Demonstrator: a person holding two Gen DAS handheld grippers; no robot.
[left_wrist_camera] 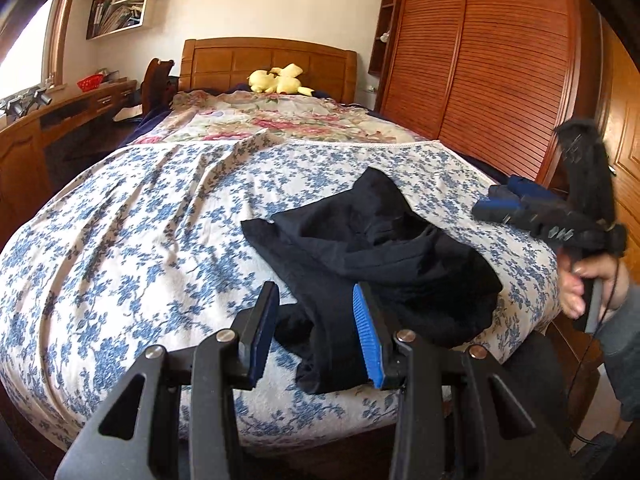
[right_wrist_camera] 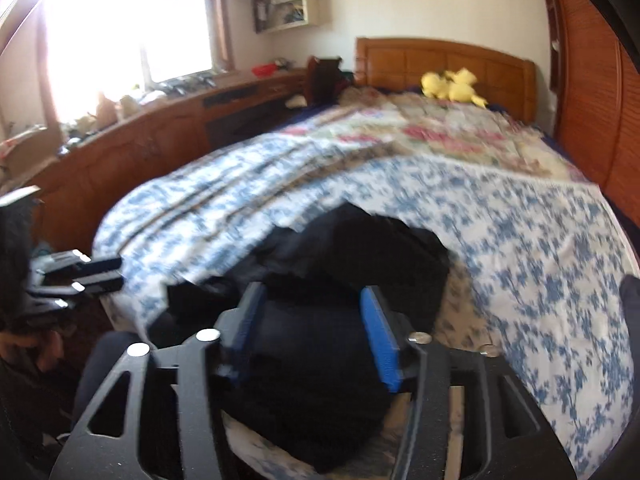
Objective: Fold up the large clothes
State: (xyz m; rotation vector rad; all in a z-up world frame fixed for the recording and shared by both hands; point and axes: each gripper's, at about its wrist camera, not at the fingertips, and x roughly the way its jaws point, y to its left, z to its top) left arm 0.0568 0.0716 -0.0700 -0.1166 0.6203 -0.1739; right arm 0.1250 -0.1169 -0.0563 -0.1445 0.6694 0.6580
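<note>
Black garment bunched at the foot of the bed, both claws wide and holding nothing.

The black garment [left_wrist_camera: 372, 248] lies crumpled on the blue-flowered sheet [left_wrist_camera: 140, 220] near the bed's near edge, one part drooping over it. The left claw [left_wrist_camera: 316, 336] hangs just above that edge, likely placed to find a hem. The right claw [right_wrist_camera: 312, 332] hovers over the heap, its view blurred. Beyond the garment the sheet offers broad room for spreading it flat.
</note>
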